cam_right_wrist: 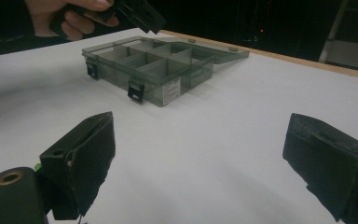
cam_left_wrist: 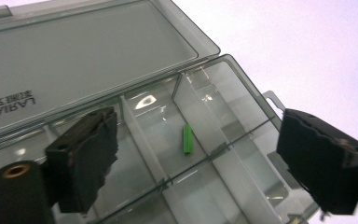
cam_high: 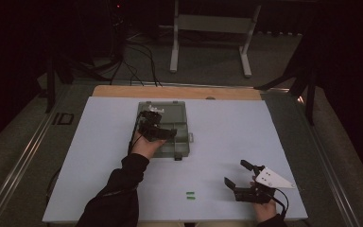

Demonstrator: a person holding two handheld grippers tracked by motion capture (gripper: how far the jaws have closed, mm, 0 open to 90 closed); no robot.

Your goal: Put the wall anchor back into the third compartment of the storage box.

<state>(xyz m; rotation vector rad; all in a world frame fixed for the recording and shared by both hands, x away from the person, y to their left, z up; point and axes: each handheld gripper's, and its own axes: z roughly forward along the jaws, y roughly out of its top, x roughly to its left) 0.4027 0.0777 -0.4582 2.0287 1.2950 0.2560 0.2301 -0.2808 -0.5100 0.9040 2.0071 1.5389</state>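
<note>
High view has the left gripper (cam_high: 157,126) hanging over the open grey box (cam_high: 182,142) near the middle of the white table (cam_high: 227,132), while the right gripper (cam_high: 242,176) sits well apart near the front right corner, low over the table. Left gripper view looks straight down into the box: jaws spread wide with nothing between the pads, and one green piece (cam_left_wrist: 187,138) lies loose on the floor of a middle compartment, right next to a divider and clear of both jaws. The lid (cam_left_wrist: 84,51) is flipped back flat, lettering on it showing upside down. Right gripper's jaws are wide apart too, nothing in them, pointing across the table at the box (cam_right_wrist: 149,65) with its two dark latches facing it; the left gripper (cam_right_wrist: 135,11) shows above the box at the top of that view. Two more green pieces (cam_high: 190,195) lie side by side on the table near the front edge, just left of the right gripper.
</note>
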